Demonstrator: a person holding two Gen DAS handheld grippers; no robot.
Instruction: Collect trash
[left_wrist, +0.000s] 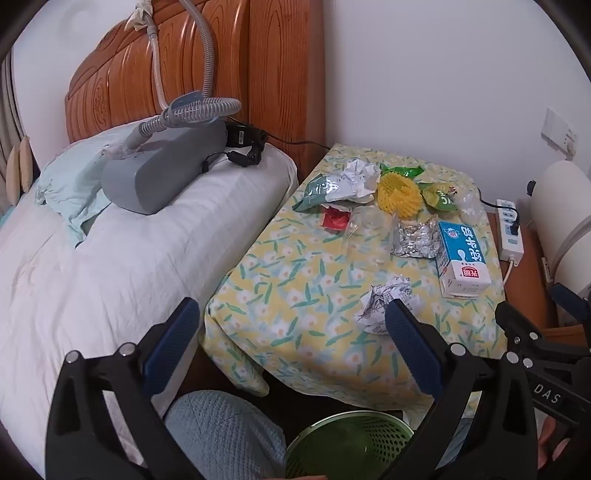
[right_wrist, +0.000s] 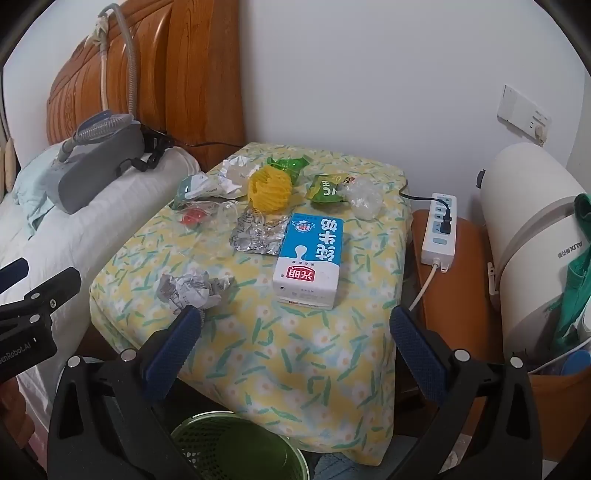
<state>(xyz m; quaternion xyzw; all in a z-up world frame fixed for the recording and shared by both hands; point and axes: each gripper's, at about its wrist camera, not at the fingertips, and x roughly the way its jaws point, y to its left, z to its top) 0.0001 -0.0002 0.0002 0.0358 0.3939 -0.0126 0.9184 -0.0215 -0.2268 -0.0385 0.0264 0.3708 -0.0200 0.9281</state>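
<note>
A plain white wall (right_wrist: 369, 74) backs the room, with a switch plate (right_wrist: 524, 112) on its right part. A carved wooden headboard (left_wrist: 207, 66) stands against it at the left, above a bed (left_wrist: 110, 258) with white bedding and a white pillow (left_wrist: 207, 192). Beside the bed stands a small table under a yellow flowered cloth (right_wrist: 280, 354). Past the table's right edge, a white power strip (right_wrist: 439, 229) lies on a brown wooden surface (right_wrist: 458, 295). The light is soft and even.

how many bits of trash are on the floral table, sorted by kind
crumpled white paper balls: 2
green snack wrappers: 3
crumpled silver foil sheet: 1
yellow foam fruit net: 1
blue-and-white milk carton: 1
small red packet: 1
clear plastic pieces: 2
total: 11
</note>
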